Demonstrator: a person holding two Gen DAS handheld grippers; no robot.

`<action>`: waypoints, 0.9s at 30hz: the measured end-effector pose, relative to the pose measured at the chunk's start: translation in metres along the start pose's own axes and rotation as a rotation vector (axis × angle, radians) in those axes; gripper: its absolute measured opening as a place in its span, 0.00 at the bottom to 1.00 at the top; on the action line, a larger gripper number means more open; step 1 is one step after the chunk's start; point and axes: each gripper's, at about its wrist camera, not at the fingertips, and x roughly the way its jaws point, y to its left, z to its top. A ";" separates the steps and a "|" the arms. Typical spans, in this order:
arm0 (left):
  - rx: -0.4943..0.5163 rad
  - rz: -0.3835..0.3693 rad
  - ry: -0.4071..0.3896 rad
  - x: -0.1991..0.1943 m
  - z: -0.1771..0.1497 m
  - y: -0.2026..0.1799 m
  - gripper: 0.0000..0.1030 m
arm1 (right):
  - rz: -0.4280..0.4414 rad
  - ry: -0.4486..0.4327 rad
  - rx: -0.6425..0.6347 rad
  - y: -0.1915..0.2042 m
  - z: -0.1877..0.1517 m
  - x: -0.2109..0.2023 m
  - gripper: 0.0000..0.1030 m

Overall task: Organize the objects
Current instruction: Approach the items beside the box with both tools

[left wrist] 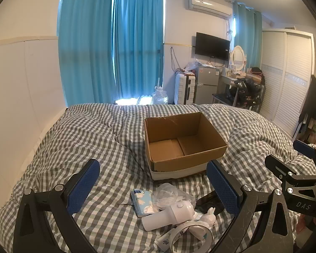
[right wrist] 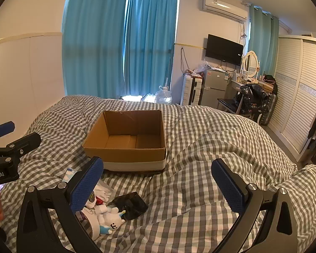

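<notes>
An open, empty cardboard box (left wrist: 183, 141) sits on the checked bed cover; it also shows in the right wrist view (right wrist: 126, 145). In front of it lies a pile: a blue patterned pack (left wrist: 142, 202), a clear plastic bag (left wrist: 168, 196), a white handheld device (left wrist: 170, 213), a tape roll (left wrist: 191, 234), a white rabbit figure (left wrist: 208, 219) and a black pouch (right wrist: 130, 207). A white toy (right wrist: 110, 221) lies by the pouch. My left gripper (left wrist: 153, 189) is open above the pile. My right gripper (right wrist: 158, 187) is open, right of the pile.
The bed cover (right wrist: 210, 147) is rumpled, with a raised fold at the right. A white padded headboard wall (left wrist: 21, 105) runs along the left. Beyond the bed stand a water jug (left wrist: 159, 97), a suitcase (left wrist: 184, 89), a small fridge (left wrist: 206, 84) and a wardrobe (left wrist: 284, 80).
</notes>
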 end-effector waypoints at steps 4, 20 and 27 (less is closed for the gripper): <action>-0.009 -0.004 0.001 0.000 0.000 0.002 1.00 | 0.004 0.003 -0.002 0.002 -0.001 0.001 1.00; -0.015 -0.001 0.007 0.003 -0.004 0.003 1.00 | 0.001 0.008 -0.023 0.007 -0.004 0.003 1.00; -0.006 0.007 0.009 0.000 -0.003 0.000 1.00 | 0.001 -0.001 -0.018 0.006 -0.004 -0.001 1.00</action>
